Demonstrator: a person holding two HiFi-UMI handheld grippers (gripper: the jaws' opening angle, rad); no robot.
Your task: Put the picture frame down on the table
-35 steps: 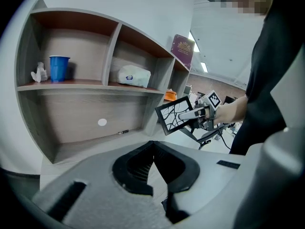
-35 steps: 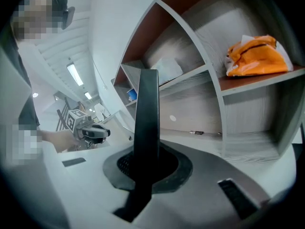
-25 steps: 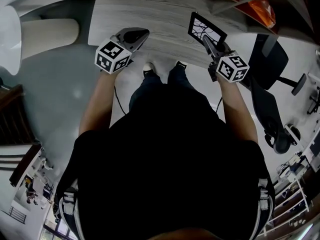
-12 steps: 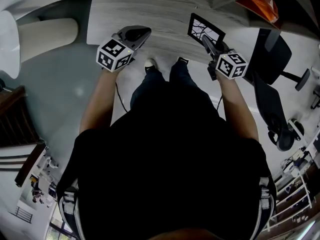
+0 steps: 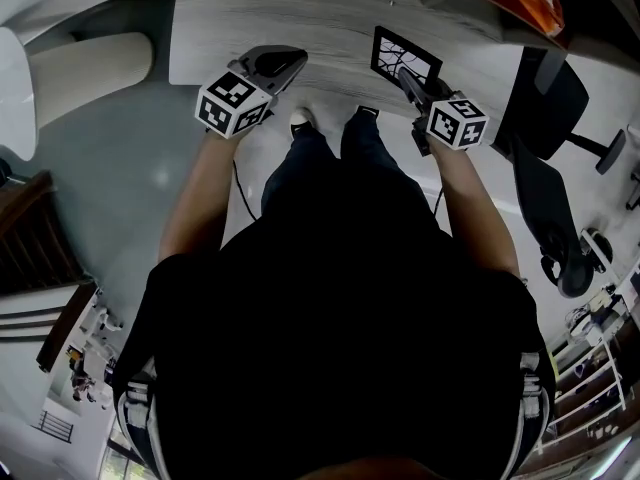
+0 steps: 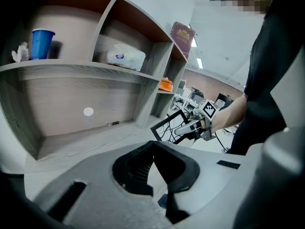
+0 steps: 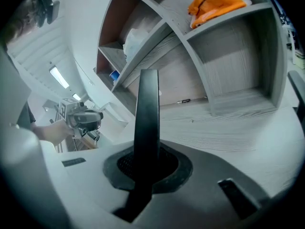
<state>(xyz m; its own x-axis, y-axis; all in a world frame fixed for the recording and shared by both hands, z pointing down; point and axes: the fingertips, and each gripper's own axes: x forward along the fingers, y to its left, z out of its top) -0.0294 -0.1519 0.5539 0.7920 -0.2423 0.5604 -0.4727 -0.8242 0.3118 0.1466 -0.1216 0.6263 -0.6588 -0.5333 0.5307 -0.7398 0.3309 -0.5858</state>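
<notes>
Grips the frame (image 5: 403,58) in the right gripper (image 7: 143,165), pads clenched on one black edge. Seen edge-on in the right gripper view, rising straight up out of the jaws as a dark bar. Holds it over the right part of the table (image 5: 300,18), near the front edge, tilted, with its face turned up toward the head camera. Shows a white picture with dark branching lines inside a black border. Cannot tell whether the far corner touches the wood.

Carries the left gripper (image 5: 284,65) well apart from the frame, over the left front of the table, jaw tips pressed together with nothing between them.

Faces a shelf unit (image 6: 86,67) at the back of the table. Finds there a blue cup (image 6: 42,43) in the left compartment, a white packet (image 6: 126,58) in the next, and an orange thing (image 7: 217,1) further right.
</notes>
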